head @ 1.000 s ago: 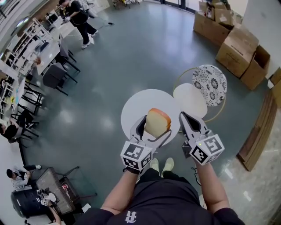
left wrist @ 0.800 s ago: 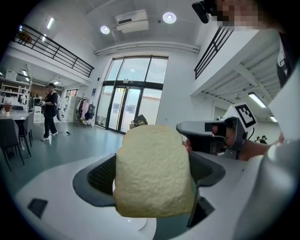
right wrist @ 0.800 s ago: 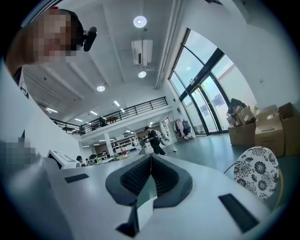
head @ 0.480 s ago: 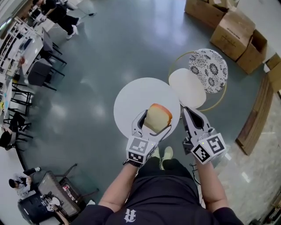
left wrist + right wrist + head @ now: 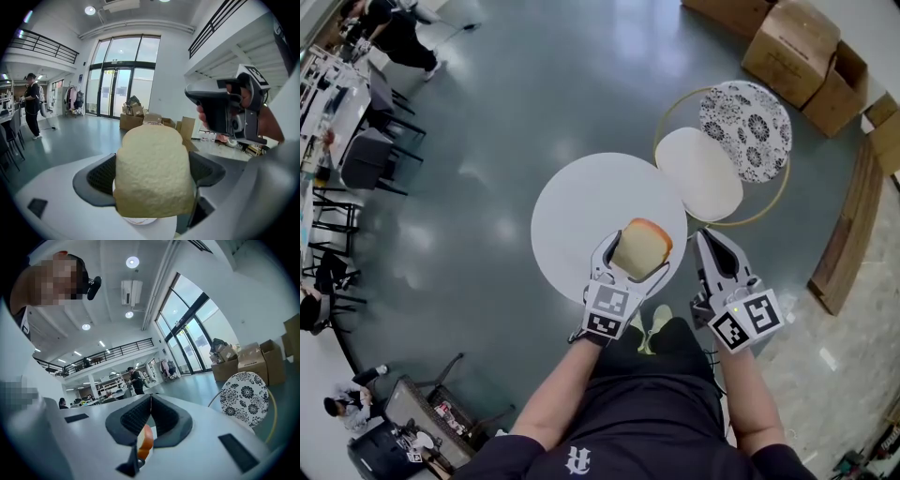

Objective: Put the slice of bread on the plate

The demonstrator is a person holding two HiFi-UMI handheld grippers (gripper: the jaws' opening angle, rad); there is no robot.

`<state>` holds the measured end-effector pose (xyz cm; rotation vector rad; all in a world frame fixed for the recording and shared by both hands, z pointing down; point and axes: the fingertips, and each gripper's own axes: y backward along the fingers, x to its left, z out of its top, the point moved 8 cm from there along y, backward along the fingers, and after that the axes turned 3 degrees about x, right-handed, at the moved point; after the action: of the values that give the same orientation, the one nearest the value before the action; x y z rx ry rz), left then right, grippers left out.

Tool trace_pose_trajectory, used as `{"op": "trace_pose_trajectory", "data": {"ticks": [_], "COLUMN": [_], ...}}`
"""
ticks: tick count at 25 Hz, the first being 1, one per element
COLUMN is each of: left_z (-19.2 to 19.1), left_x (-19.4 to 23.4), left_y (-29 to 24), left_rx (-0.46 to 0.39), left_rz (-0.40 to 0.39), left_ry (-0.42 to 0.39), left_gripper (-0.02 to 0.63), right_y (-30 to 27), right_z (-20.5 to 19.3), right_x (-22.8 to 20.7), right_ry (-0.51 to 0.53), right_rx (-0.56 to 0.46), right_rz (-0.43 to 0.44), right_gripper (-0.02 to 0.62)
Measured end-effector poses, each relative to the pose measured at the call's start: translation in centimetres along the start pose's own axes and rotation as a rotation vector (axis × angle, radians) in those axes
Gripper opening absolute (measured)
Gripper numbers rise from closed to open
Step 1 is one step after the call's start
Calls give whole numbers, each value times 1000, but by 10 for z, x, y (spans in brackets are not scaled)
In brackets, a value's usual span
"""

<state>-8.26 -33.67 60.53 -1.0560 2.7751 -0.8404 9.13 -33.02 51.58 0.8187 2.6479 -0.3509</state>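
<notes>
Boxes first: how many, and what is in them?

4 cardboard boxes (image 5: 794,49) stand on the floor at the top right of the head view. 1 is cut by the top edge and 1 by the right edge. 1 of them is open, but its inside is in shadow, so I cannot tell what it holds.

Bread?

1 slice of bread (image 5: 643,246), pale with a tan crust. The left gripper (image 5: 635,259) has it clamped between its 2 jaws, 1 jaw against each side edge, with the flat face turned to that gripper's camera. It is held in the air over the near edge of the round white table (image 5: 581,206).

And the other gripper?

The right gripper (image 5: 710,242) carries nothing. Its 2 jaws are pressed together tip to tip. It hangs just beside the left one, just outside the table's rim.

Anything else round?

1 gold hoop (image 5: 660,127) just beyond the table, with 2 discs inside it. 1 cream disc (image 5: 703,173) lies just beside the table's rim, and 1 flowered disc (image 5: 745,131) in black and white lies past it. I cannot tell whether either is a plate.

People?

1 person (image 5: 32,105) in dark clothes stands far off across the floor in the left gripper view.
</notes>
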Motion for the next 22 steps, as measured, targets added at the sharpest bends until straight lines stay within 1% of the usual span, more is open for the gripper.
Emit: {"op": "trace_pose_trajectory", "data": {"ticks": [12, 17, 19, 22], "left_z": [-78, -103, -109, -117], "left_x": [21, 24, 26, 28], "left_y": [-72, -91, -98, -106], "left_rx": [146, 196, 212, 239], "left_rz": [7, 5, 7, 12], "left_ry": [-25, -34, -51, -51], "left_gripper": [492, 492, 492, 492], "right_y": [-16, -19, -20, -23], "right_z": [-55, -68, -71, -76], "right_x": [-39, -50, -53, -57], "right_ry": [-15, -24, -28, -33], "right_rx": [-11, -6, -7, -5], "right_rz": [-15, -21, -22, -24], "right_gripper": [6, 6, 6, 6]}}
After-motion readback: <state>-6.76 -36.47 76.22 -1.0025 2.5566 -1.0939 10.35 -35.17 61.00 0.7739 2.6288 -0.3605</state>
